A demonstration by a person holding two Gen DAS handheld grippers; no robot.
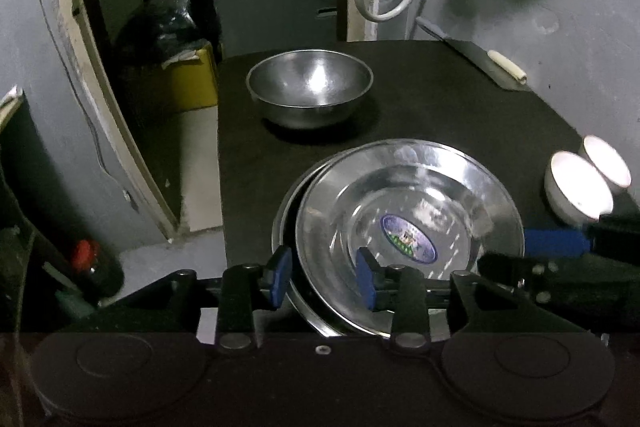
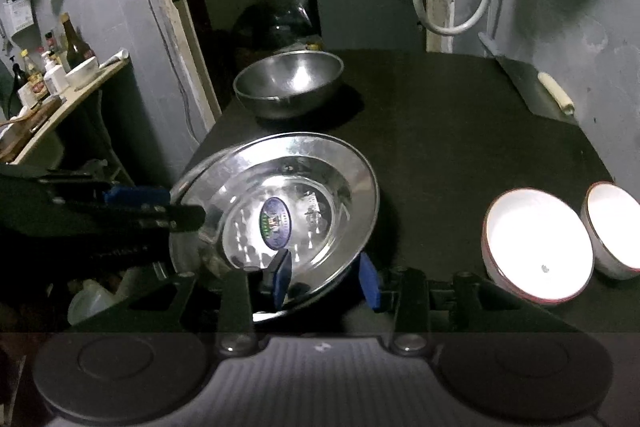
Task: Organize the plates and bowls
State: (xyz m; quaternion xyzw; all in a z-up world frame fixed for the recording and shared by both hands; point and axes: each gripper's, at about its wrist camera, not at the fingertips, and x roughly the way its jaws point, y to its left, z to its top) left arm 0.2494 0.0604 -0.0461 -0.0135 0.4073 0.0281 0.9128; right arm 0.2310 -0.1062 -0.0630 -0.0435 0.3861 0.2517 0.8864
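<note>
Dark surface [image 1: 460, 99] is bearing stacked steel plates [image 1: 408, 223]: stiff, light, slippery; both tools, left [image 1: 324, 277] and right [image 2: 326, 279], are straddling the rim, released.

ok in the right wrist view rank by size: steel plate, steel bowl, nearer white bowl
1. steel plate, largest
2. steel bowl and nearer white bowl look alike; the white one is closer to the camera, so unsure
</note>
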